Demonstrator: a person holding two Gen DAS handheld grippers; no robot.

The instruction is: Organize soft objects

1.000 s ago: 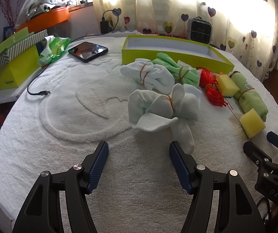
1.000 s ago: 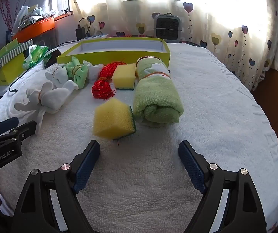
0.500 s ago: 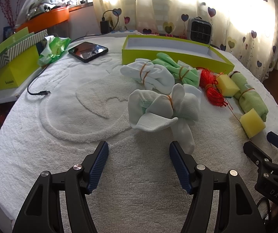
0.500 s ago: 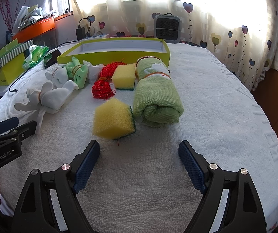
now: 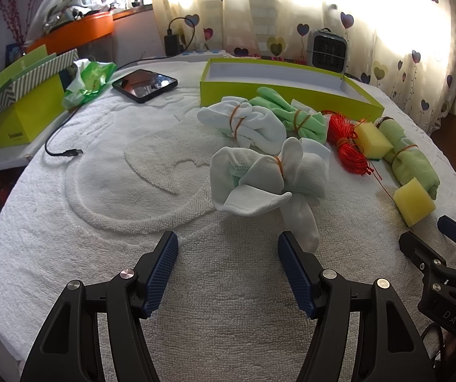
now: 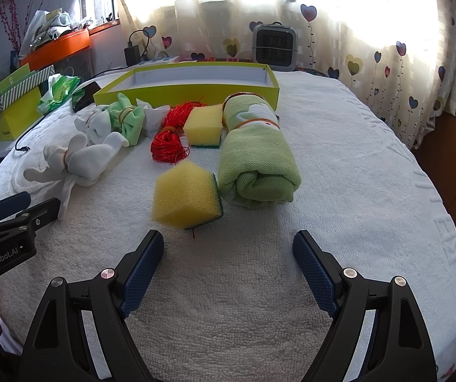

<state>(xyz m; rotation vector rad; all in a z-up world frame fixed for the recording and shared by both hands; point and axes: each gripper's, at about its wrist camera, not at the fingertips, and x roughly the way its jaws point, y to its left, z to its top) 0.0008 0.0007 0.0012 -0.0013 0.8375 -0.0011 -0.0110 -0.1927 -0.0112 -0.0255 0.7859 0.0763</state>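
Nothing has gone into the lime-green box [image 6: 196, 90] yet, as far as the pictures show: its pale interior looks bare, and every soft item lies in front of it on the white towel-covered surface [image 6: 339, 165]. The left tongs [image 5: 226, 264] hover low with their blue pads spread wide and nothing between them, aimed at the nearest white sock bundle [image 5: 269, 178], whose trailing toe lies just beside the right-hand pad. Behind it sit a second white sock bundle [image 5: 243, 124] and a green sock bundle [image 5: 294, 117], each cinched with a rubber band. The right tongs [image 6: 228, 264] are likewise released and empty, pointing at the near yellow sponge [image 6: 185, 199], which rests tilted on an edge just beside the rolled green towel [image 6: 256, 159]. Further back are the red cord coil [image 6: 167, 141] and a second yellow sponge [image 6: 204, 125], both close to the box wall. Judging by this layout, the task is at its very start: all seven items remain to be moved, and the likely first picks are the near sock bundle and the near sponge. A phone [image 5: 145, 84] and a loose cable [image 5: 57, 146] lie apart to the left, unrelated to the sorting.
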